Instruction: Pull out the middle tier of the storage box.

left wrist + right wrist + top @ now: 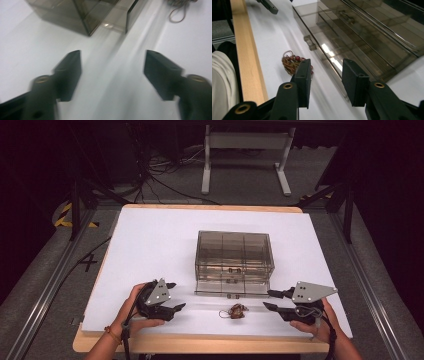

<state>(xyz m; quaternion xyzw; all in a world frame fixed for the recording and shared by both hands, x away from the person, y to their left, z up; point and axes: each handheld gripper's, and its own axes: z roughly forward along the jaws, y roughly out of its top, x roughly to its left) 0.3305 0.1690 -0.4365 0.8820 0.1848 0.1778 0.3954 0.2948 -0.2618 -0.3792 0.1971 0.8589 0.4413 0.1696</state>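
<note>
two black grippers, left gripper [174,296] and right gripper [270,299], each topped by a grey three-cornered plate; brass-ringed screws; orange wristband [112,334].

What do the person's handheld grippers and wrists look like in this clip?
Both the left gripper and the right gripper are black with two flat rectangular jaws, brass-coloured pivot pins and a grey three-cornered top plate. Dark cables trail back from each. An orange band circles the left wrist.

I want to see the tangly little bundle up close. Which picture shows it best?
The right gripper view: the bundle is near and sharp there, brownish loops with red bits, partly behind one jaw. The high view shows it small, on the table before the clear box. The left gripper view catches just a blurry loop at the top edge.
</note>
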